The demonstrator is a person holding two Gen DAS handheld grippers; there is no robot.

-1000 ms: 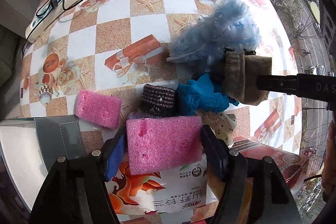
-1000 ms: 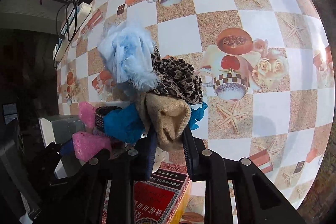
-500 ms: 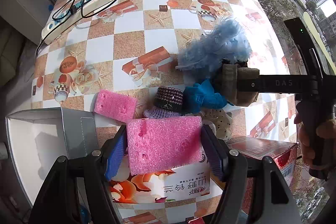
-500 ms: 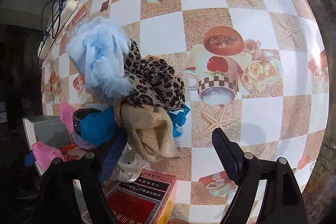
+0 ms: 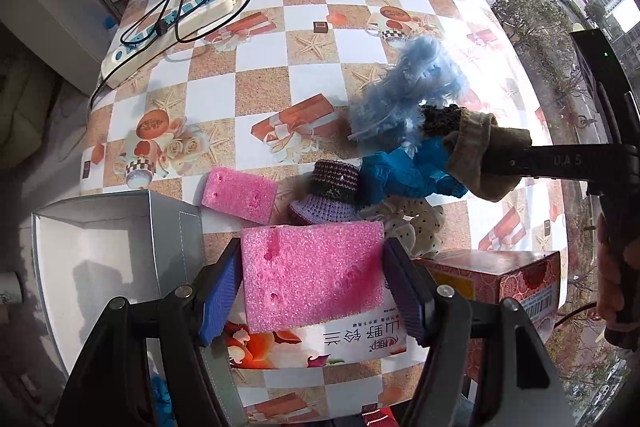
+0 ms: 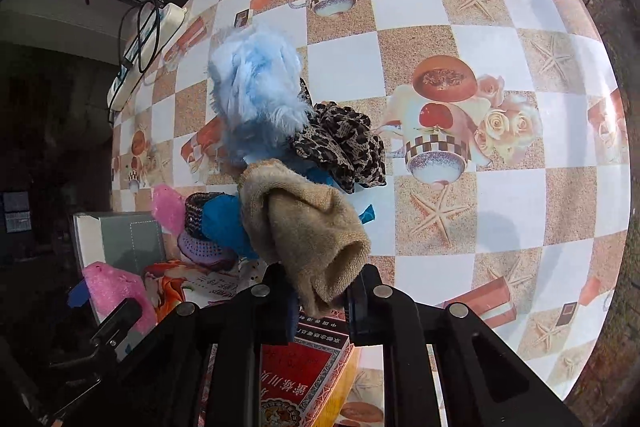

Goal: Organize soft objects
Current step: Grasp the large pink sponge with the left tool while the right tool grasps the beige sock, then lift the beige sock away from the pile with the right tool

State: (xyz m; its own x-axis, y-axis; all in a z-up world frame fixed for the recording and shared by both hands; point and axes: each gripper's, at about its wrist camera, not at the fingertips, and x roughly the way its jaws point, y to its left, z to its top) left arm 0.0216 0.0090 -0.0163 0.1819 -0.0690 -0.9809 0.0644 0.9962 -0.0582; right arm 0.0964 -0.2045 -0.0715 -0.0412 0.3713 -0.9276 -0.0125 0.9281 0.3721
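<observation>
Left wrist view is showing the left gripper (image 5: 312,283) pinching a pink foam block (image 5: 312,273) between its pads, the block sitting squarely across the gap and bulging little. Ahead of it, a second pink foam piece (image 5: 239,193) is lying on the checkered tablecloth (image 5: 260,95), and just to the tool's left an open grey box (image 5: 112,255) is waiting. Foam like this is probably very light and springy, so a gentle squeeze across its short sides looks like enough; harder pressure would likely only dent it.

Right wrist view is showing the right gripper (image 6: 320,293) closing on the tan knitted sock (image 6: 308,227), taking it at the near end, with the rest drooping forward onto the pile. Just beyond are lying a blue cloth (image 6: 224,227), a leopard-print scrunchie (image 6: 344,147), a fluffy pale-blue piece (image 6: 256,87) and a small knitted hat (image 6: 200,227), all touching. The sock is likely limp and light; it may drag neighbours along, so gripping a thick fold seems wise.
</observation>
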